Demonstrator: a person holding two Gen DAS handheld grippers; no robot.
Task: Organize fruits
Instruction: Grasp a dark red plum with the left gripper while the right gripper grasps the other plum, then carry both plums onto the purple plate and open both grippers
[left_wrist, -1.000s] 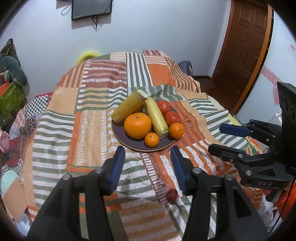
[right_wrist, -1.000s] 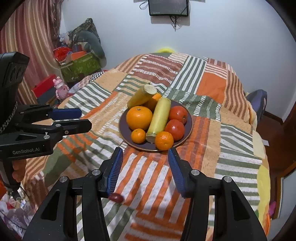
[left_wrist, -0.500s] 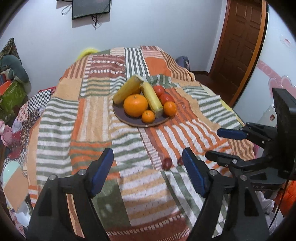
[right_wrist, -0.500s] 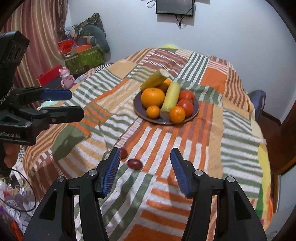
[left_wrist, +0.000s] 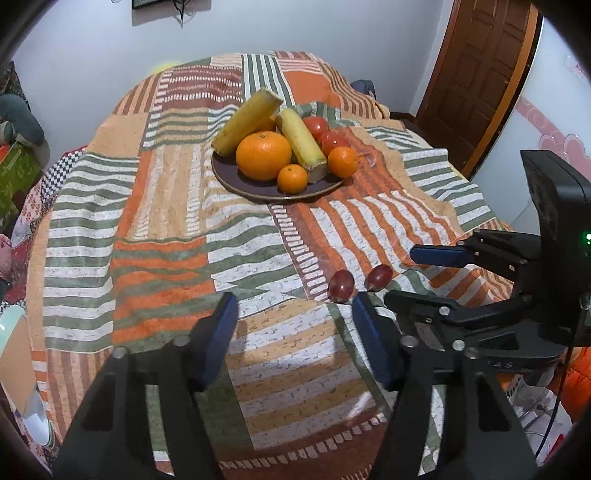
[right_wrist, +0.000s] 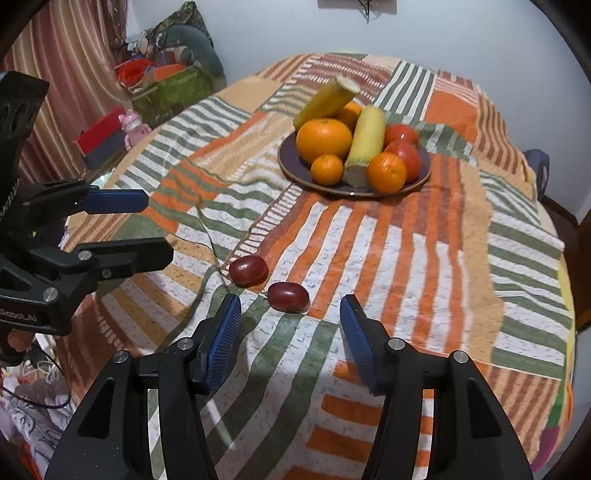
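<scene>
Both claws have drawn back from the plate (right_wrist: 291, 173); two red grapes (right_wrist: 248, 270) now lie before them near the counter's near edge. The right claw (right_wrist: 290, 315) and left claw (left_wrist: 293, 314) gape apart, holding nothing.

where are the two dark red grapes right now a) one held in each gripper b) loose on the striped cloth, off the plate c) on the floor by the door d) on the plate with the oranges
b: the two grapes lie side by side on the striped cloth, well short of the plate, while the right gripper and left gripper are both open and empty.
</scene>
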